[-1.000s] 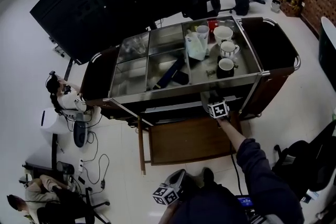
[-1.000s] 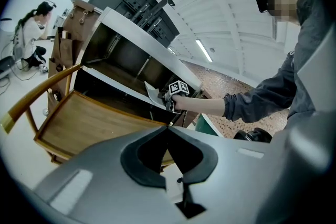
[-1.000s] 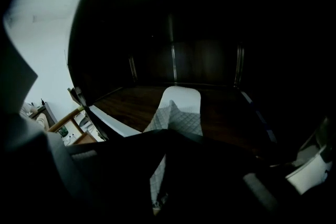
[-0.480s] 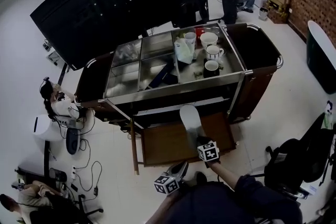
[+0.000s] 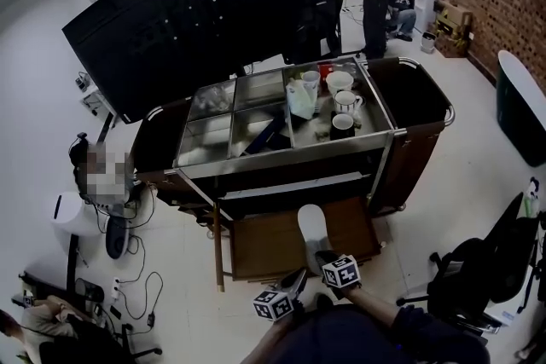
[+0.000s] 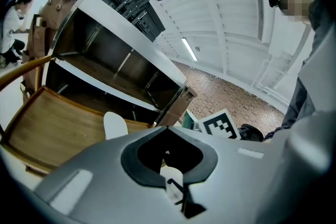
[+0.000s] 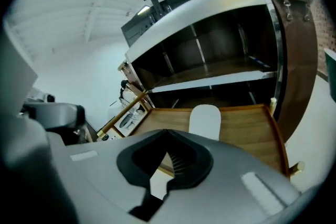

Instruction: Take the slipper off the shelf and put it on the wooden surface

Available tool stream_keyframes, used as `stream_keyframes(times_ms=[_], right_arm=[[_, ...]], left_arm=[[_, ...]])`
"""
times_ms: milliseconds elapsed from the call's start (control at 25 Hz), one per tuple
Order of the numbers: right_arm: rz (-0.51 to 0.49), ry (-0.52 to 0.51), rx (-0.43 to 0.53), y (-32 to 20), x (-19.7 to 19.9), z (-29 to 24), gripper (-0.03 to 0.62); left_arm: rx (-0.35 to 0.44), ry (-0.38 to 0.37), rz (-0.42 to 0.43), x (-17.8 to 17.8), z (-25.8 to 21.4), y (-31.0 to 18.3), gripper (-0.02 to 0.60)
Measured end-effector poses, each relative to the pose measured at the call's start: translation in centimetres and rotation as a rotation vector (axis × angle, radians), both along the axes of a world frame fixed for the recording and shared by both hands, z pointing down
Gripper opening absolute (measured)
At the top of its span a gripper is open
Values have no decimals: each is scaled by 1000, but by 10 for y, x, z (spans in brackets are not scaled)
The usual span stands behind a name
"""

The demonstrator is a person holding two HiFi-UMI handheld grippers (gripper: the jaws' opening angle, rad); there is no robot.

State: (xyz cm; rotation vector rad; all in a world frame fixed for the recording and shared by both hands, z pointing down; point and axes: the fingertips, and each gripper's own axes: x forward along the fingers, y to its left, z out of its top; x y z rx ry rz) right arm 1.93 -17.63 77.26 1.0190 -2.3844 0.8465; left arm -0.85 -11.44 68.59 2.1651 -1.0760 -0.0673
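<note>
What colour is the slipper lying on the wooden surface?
The slipper is plain white, seen best in the right gripper view.

White slipper [image 5: 312, 226] flat on wooden surface [image 5: 264, 245].

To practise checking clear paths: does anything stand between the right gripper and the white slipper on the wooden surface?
Nothing visible does. The right gripper, jaws together and empty, points at the white slipper, which lies flat on the wooden surface. Only bare wood shows between them.
</note>
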Motion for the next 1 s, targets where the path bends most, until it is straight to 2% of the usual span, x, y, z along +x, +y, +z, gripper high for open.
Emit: stream_keyframes(times_ms=[160,280,560,1000], right_arm=[[-55,-64,68,18,7,-42,2],[-94,-33,69,28,13,-50,2],[-59,-10,129,29,30,-56,2],[-33,11,141,24,37,-55,2]], left_arm=[[9,6,-5,-1,0,0,9],[1,9,-3,4,4,-5,9],[-6,15,19,12,5,-4,8],[-15,20,7,7,8,-5,9]])
